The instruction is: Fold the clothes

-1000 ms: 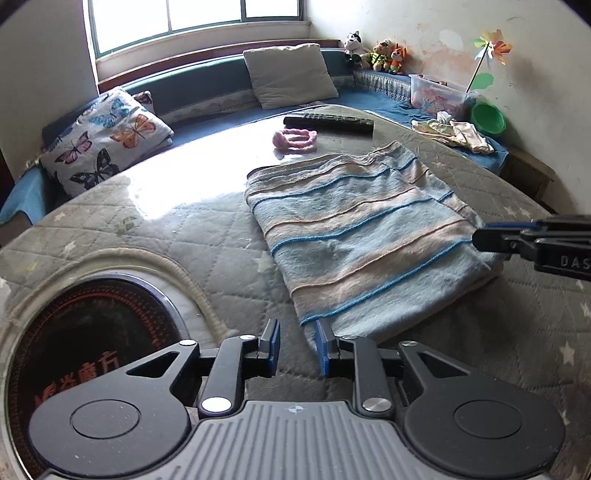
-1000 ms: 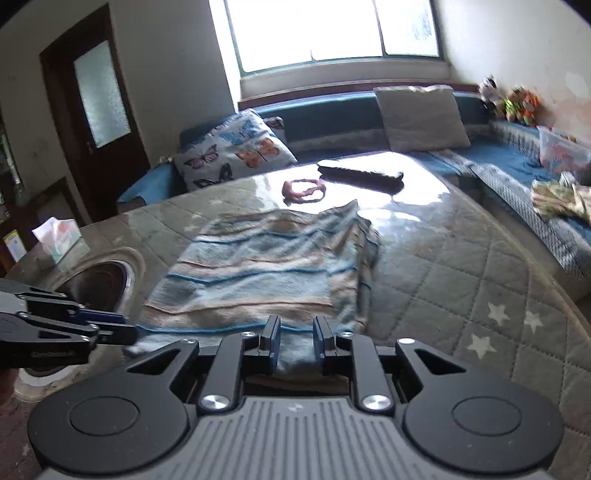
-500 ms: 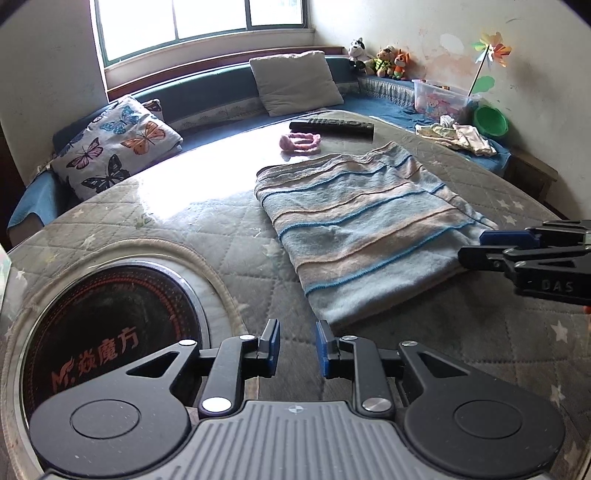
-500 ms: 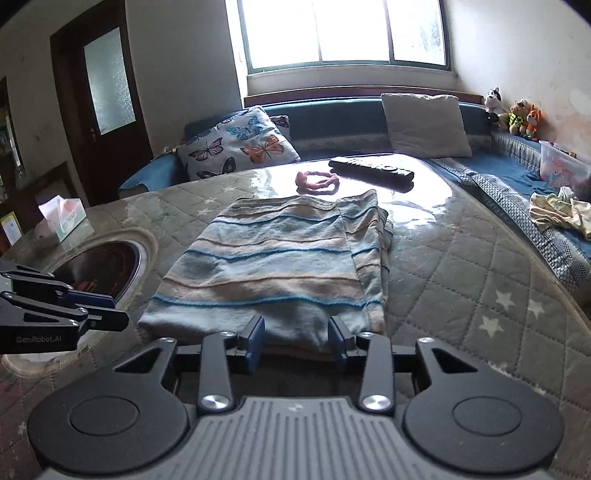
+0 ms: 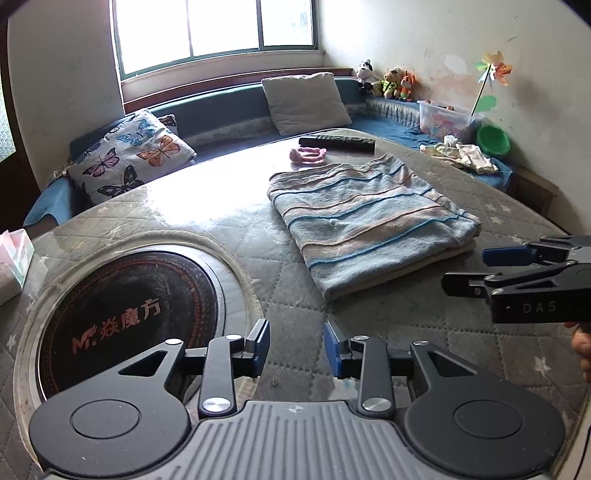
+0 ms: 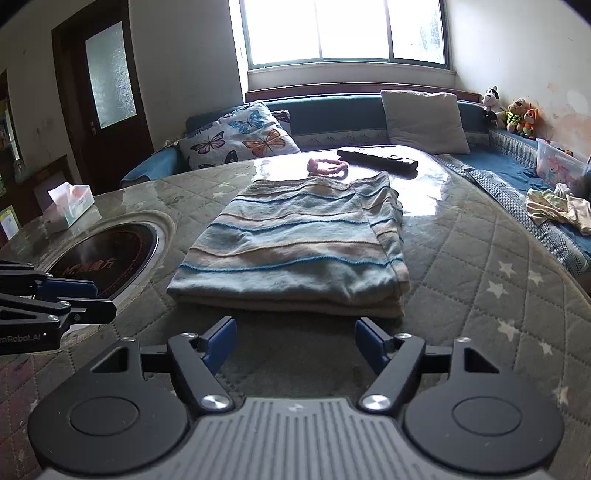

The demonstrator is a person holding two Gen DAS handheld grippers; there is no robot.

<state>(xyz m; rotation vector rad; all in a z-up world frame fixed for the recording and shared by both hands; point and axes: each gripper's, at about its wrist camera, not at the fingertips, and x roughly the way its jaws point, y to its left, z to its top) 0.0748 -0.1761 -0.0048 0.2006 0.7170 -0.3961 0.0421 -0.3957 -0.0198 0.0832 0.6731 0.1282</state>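
While both sets of jaws are opening with nothing between them, the left gripper (image 5: 296, 349) and the right gripper (image 6: 295, 341) are hovering over the near edge of a round table (image 6: 480, 258) that is wearing a quilted grey cover with pale stars under a glossy clear sheet. Neither gripper is touching the cloth. Just beyond the right gripper, the folded striped garment (image 6: 295, 243), banded in blue and beige, is lying flat near the middle of the table, its thick folded edge facing the camera. To its left, a round black cooktop (image 6: 110, 251) with red lettering is sitting sunk into the tabletop, and a tissue box (image 6: 70, 205) is resting further left near the rim. Past the garment, a pink hair band (image 6: 328, 166) and a black remote control (image 6: 376, 158) are lying close together in the window glare. Behind the table, a blue bench sofa (image 6: 332, 118) is running along the wall and round the corner, carrying a butterfly-print pillow (image 6: 236, 136), a plain grey cushion (image 6: 424, 122), crumpled pale clothes (image 6: 557, 206), a clear plastic box (image 6: 557, 164) and a row of stuffed toys (image 6: 513, 110). A bright window (image 6: 343, 31) is filling the far wall, and a dark wooden door (image 6: 107, 96) with frosted glass is standing at the left.
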